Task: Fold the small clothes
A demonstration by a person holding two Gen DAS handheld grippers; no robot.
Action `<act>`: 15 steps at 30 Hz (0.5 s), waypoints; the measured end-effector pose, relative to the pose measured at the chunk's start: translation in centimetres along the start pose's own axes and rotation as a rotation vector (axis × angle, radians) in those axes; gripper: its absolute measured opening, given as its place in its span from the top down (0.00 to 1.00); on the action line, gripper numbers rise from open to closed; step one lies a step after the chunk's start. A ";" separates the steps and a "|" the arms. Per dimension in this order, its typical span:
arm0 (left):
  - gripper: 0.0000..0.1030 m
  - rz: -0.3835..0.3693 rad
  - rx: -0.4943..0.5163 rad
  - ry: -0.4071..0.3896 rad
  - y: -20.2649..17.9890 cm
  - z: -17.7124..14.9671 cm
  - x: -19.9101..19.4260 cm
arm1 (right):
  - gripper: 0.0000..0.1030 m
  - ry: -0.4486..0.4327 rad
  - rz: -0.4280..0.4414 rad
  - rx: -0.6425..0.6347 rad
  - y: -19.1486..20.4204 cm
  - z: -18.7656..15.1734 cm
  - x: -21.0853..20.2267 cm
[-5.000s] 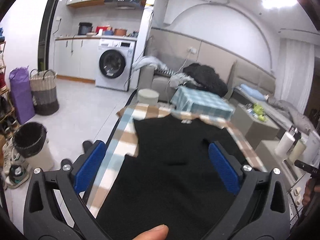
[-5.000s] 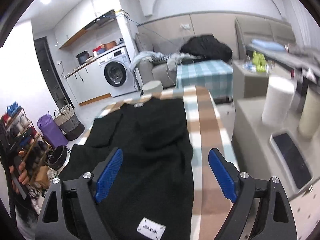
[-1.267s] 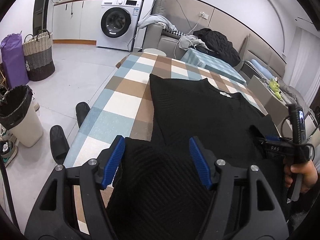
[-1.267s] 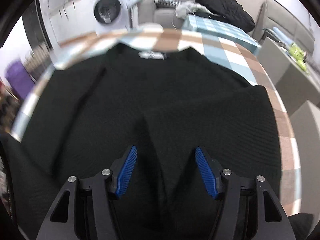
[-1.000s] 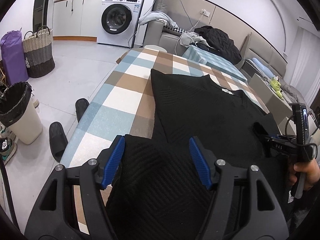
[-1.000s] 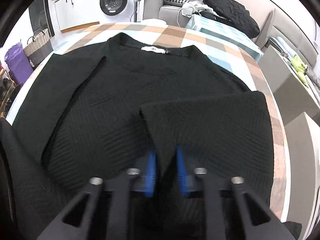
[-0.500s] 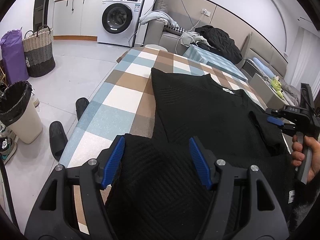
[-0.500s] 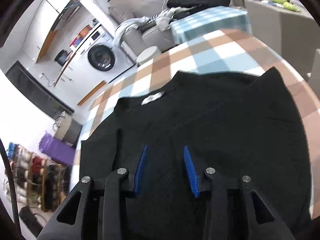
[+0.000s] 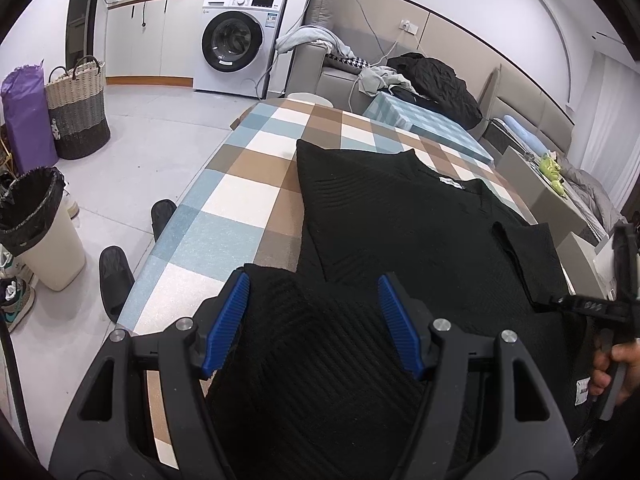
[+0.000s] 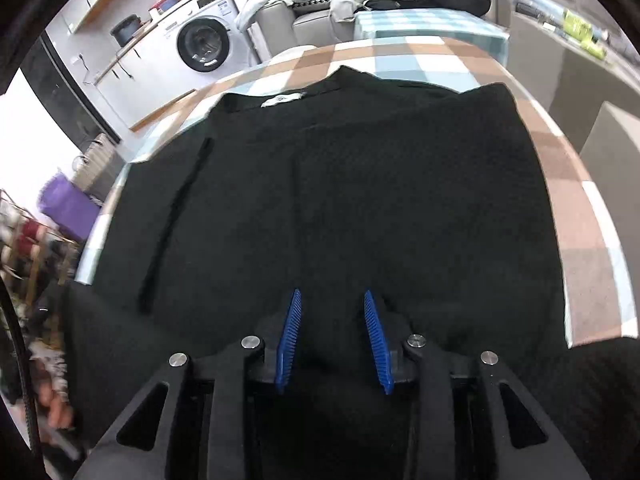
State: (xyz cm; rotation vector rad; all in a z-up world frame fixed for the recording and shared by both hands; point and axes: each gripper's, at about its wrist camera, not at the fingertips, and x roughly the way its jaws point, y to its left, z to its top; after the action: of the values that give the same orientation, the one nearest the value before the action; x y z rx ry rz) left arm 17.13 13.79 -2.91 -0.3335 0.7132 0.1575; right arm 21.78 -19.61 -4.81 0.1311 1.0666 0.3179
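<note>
My left gripper (image 9: 314,322) hangs over the near end of the black top (image 9: 400,216), which lies spread on the checked table (image 9: 240,200). My blue pads (image 9: 226,324) stand well apart, with a raised fold of the black knit between them; the cloth fills the gap, but I cannot tell whether the pads press on it, so I call this one released.

My right gripper (image 10: 332,340) points down at the middle of the top (image 10: 340,200). Its jaws are narrow and closing. Black knit lies under and between the blue pads (image 10: 290,340), yet they do not pinch it: the cloth looks flat below them.

From the left view, the top's collar with its white label (image 9: 450,182) faces the far end of the table, and a sleeve (image 9: 528,260) is folded in over the body at the right side. My right hand (image 9: 612,364) grips the handle of the right gripper (image 9: 584,304) at the picture's right edge, above that sleeve. From the right view, the label (image 10: 282,100) sits at the top of the garment, and the left sleeve lies along the body with a dark seam beside it.

Beyond the table stand a washer (image 9: 236,40), a basket (image 9: 76,116) and a bin (image 9: 40,228).
</note>
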 end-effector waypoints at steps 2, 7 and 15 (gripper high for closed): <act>0.38 0.004 0.003 -0.004 -0.2 -0.2 -0.3 | 0.67 -0.022 -0.013 -0.017 -0.1 -0.4 -1.0; 0.38 0.008 0.024 -0.005 -0.8 -0.4 -0.6 | 0.67 -0.004 -0.004 -0.048 -0.5 -1.2 -0.8; 0.37 0.047 0.006 0.002 0.5 -1.0 -1.4 | 0.47 -0.248 -0.070 -0.014 -4.1 -2.2 -9.9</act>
State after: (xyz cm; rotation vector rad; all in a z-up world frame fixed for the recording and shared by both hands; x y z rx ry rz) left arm 15.35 13.89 -2.87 -0.3118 0.7233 0.1993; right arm 16.24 -26.76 1.36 0.1172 0.8213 0.2391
